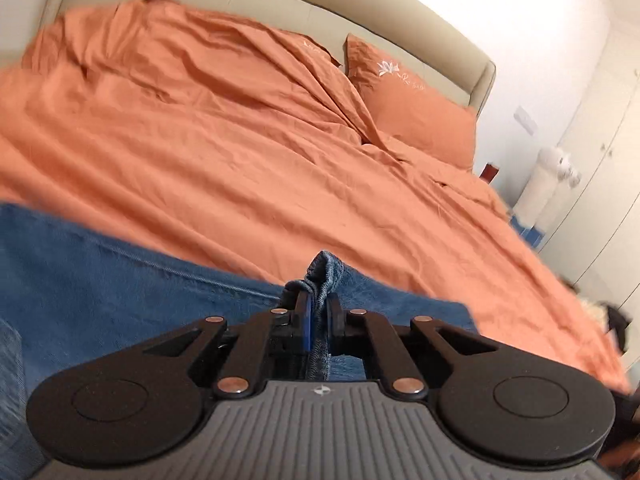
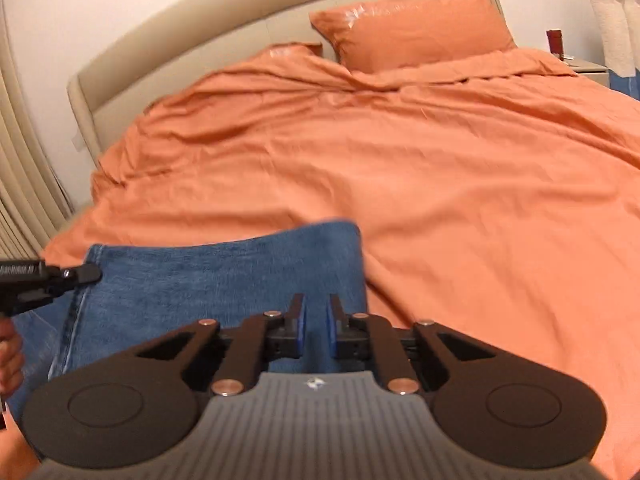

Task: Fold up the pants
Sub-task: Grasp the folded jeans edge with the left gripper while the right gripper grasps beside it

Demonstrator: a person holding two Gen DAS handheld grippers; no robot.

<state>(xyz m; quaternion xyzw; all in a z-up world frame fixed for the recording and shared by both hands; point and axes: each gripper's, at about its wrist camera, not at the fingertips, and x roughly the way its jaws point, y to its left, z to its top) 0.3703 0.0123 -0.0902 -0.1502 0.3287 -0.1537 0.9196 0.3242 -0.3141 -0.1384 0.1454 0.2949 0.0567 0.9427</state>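
Blue jeans (image 1: 120, 280) lie flat at the near edge of an orange-covered bed (image 1: 240, 140). My left gripper (image 1: 319, 300) is shut on a bunched fold of denim that pokes up between its pads. In the right wrist view the jeans (image 2: 200, 272) show a straight right edge, and the left gripper (image 2: 90, 273) nips their far left corner, with a hand (image 2: 10, 356) behind it. My right gripper (image 2: 316, 304) sits low on the denim near that right edge. Its jaws are drawn close, and cloth fills the narrow slot between them.
The orange duvet (image 2: 440, 180) is rumpled, with pillows (image 2: 412, 28) against a beige headboard (image 2: 200, 40). A pleated curtain (image 2: 20, 160) hangs at the left. A nightstand (image 2: 588, 68) and white plush toys (image 2: 608, 12) stand at the right, by pale wardrobe doors (image 1: 600, 140).
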